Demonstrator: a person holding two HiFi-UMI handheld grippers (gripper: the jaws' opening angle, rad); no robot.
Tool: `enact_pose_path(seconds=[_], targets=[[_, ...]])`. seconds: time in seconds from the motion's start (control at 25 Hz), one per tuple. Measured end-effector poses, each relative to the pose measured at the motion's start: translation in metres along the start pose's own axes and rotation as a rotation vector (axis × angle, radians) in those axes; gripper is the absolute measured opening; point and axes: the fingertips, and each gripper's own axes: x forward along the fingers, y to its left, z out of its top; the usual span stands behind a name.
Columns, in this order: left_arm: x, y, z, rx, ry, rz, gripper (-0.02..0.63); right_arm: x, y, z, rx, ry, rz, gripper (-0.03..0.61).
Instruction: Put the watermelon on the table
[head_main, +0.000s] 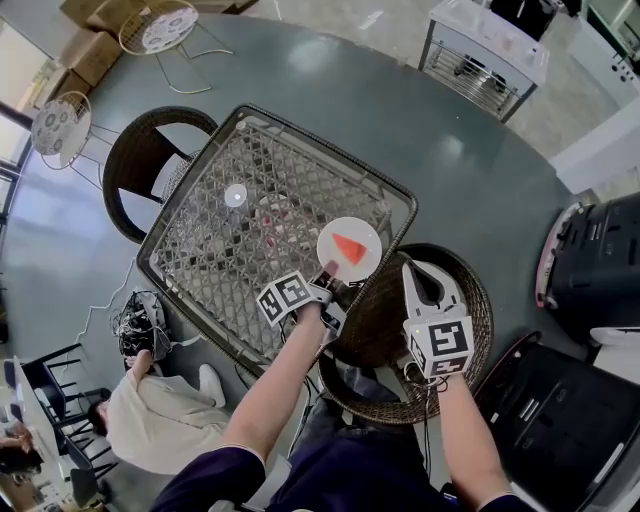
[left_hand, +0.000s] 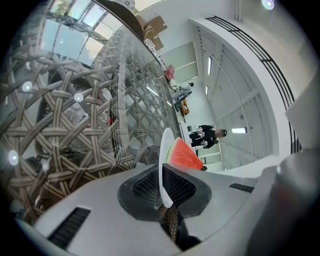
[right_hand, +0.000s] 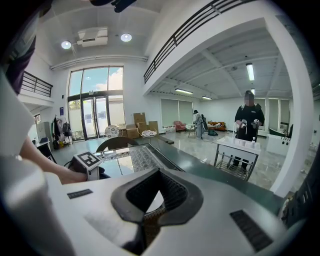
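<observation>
A red watermelon slice (head_main: 349, 248) lies on a round white plate (head_main: 362, 232) over the near right corner of the glass-topped wicker table (head_main: 300, 132). I cannot tell whether the plate rests on the glass. My left gripper (head_main: 326, 277) is shut on the plate's near rim. In the left gripper view the plate (left_hand: 165, 155) shows edge-on between the pads of the left gripper (left_hand: 164, 187), with the watermelon slice (left_hand: 186, 155) just beyond them. My right gripper (head_main: 409, 272) hangs to the right of the plate, over a wicker chair, shut and holding nothing. In its own view the right gripper (right_hand: 156, 192) has its jaws together.
A round wicker chair (head_main: 472, 300) stands under my right hand, and another chair (head_main: 135, 155) stands at the table's far left. A person (head_main: 150, 415) sits on the floor at lower left. A white wire cart (head_main: 485, 50) stands far right, with a person (right_hand: 248, 122) behind it.
</observation>
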Motion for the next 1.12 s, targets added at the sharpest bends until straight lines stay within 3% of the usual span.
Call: enact_pose_path(seconds=[0.52, 0.88, 1.12], targets=[[0.003, 0.006, 0.002, 0.263, 0.034, 0.192, 0.046, 0.005, 0.005, 0.000, 0.008, -0.003, 0.024, 0.003], [0.002, 0.003, 0.004, 0.542, 0.027, 0.315, 0.092, 0.002, 0.003, -0.002, 0.017, -0.004, 0.016, 0.003], [0.002, 0.006, 0.005, 0.557, 0.029, 0.340, 0.107, 0.000, 0.004, -0.001, 0.022, -0.005, 0.012, 0.003]])
